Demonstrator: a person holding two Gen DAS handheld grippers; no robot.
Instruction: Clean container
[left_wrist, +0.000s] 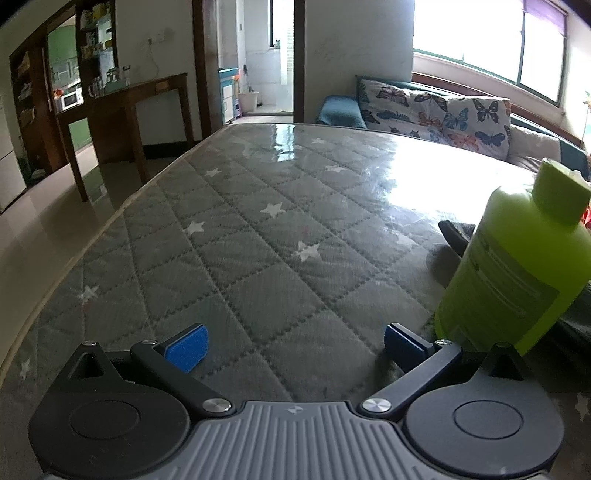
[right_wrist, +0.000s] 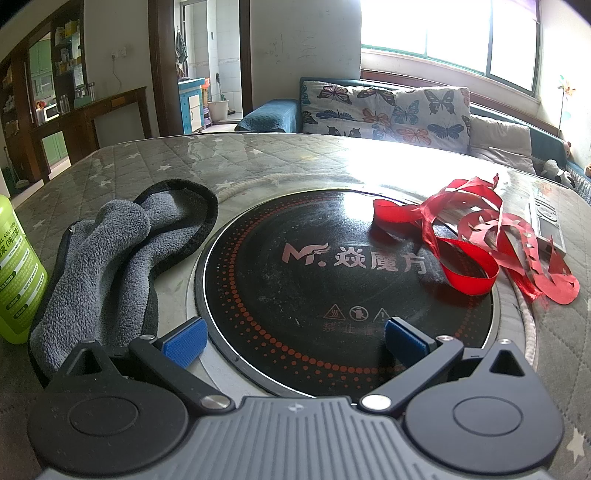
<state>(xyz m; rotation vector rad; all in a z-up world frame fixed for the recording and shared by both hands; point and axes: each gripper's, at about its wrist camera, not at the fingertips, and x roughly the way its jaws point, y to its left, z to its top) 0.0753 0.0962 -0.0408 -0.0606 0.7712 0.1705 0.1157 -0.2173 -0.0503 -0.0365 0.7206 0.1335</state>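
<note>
Sunlit from wide windows, a quilted star-print table cover (right_wrist: 122, 166) bore a round black cooktop (right_wrist: 332, 280) strewn with red ribbon (right_wrist: 469, 236), grey cloth (right_wrist: 107, 254) and green cleaner bottle (left_wrist: 517, 266) seemingly staged beside it, while left gripper (left_wrist: 295, 345) and right gripper (right_wrist: 295, 341) hovered, jaws apart, empty.

The bottle (left_wrist: 517, 266) is lime green. The cloth (right_wrist: 107, 258) is grey, edged black. The hob (right_wrist: 332, 291) is black with red dots. The ribbon (right_wrist: 469, 240) is red. The table (left_wrist: 258, 240) cover is grey, quilted, with white stars.
</note>
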